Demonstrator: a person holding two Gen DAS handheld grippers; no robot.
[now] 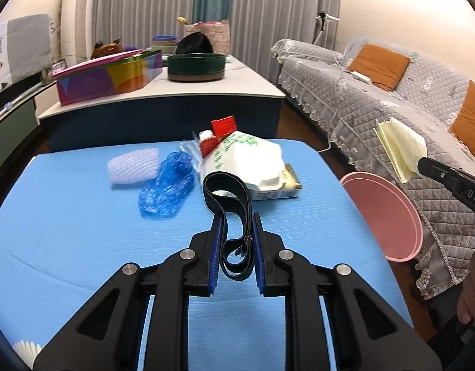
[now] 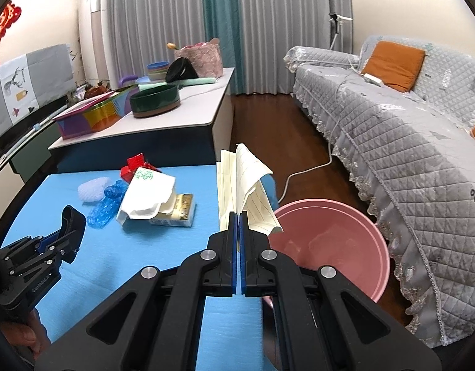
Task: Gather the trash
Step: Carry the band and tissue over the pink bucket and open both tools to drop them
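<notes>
The left gripper (image 1: pixel 237 216) is clamped on a black looped zipper strip (image 1: pixel 226 198), which runs between its blue pads and arches up past the fingertips above the blue foam-covered table (image 1: pixel 67 247). In the right wrist view the same gripper (image 2: pixel 56 235) hangs over the table's left edge with the strip's loop sticking out of it.

The right gripper (image 2: pixel 238 216) has its jaws pressed together on a folded sheet of pale yellow lined paper (image 2: pixel 243 185), which stands up from the fingertips at the table's right edge, just beside the round pink plastic bin (image 2: pixel 330 241) on the floor. From the left wrist view the paper (image 1: pixel 401 148) hangs above and beyond the bin (image 1: pixel 389 216).

Toward the table's far edge lies the remaining litter: a white foam net sleeve (image 1: pixel 134 167), a crumpled blue plastic shoe cover (image 1: pixel 166 188) touching it, a white paper bag with green print (image 1: pixel 246 160) resting over a flat carton (image 1: pixel 287 185), and a red cardboard box (image 1: pixel 222 130) behind them.
</notes>
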